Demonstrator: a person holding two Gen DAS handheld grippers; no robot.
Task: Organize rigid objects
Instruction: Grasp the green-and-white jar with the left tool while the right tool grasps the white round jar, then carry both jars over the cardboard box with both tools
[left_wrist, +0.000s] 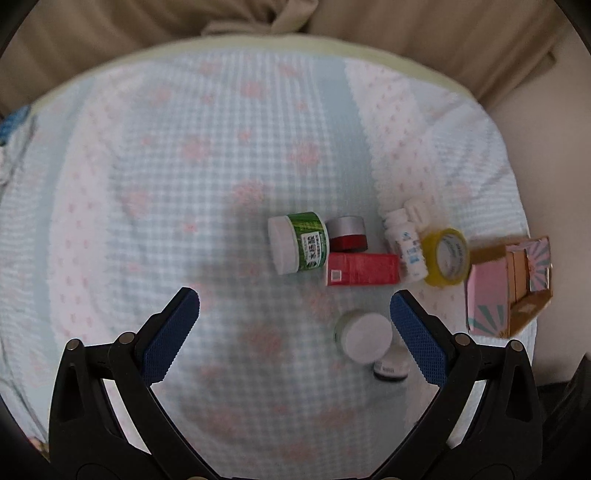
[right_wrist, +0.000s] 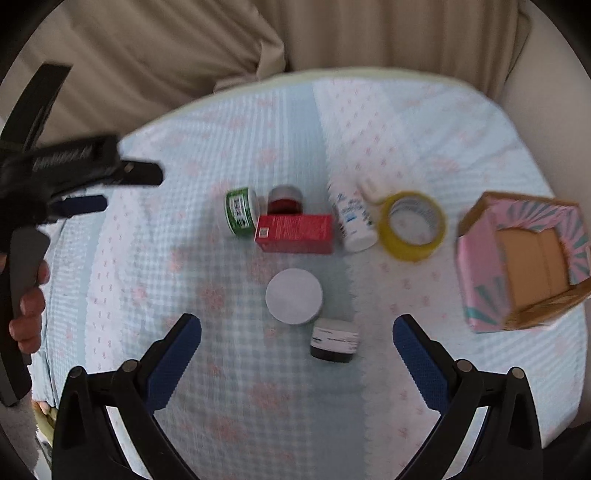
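Note:
On a pale blue checked cloth lie a green-labelled jar with a white lid (left_wrist: 298, 244) (right_wrist: 242, 211), a red and silver jar (left_wrist: 347, 233) (right_wrist: 285, 200), a red box (left_wrist: 362, 268) (right_wrist: 295, 233), two white bottles (left_wrist: 404, 242) (right_wrist: 354, 216), a yellow tape roll (left_wrist: 445, 256) (right_wrist: 413, 225), a white-lidded jar (left_wrist: 364, 338) (right_wrist: 293, 301) and a small dark jar (left_wrist: 390, 369) (right_wrist: 334, 341). An open pink box (left_wrist: 508, 286) (right_wrist: 521, 258) stands at the right. My left gripper (left_wrist: 294, 321) (right_wrist: 114, 188) is open and empty. My right gripper (right_wrist: 297, 345) is open and empty above the jars.
Beige fabric (left_wrist: 406, 29) (right_wrist: 332, 37) runs behind the cloth's far edge. The cloth (left_wrist: 184, 166) (right_wrist: 443, 129) drops off at the right beyond the pink box. A hand (right_wrist: 26, 306) holds the left gripper at the left.

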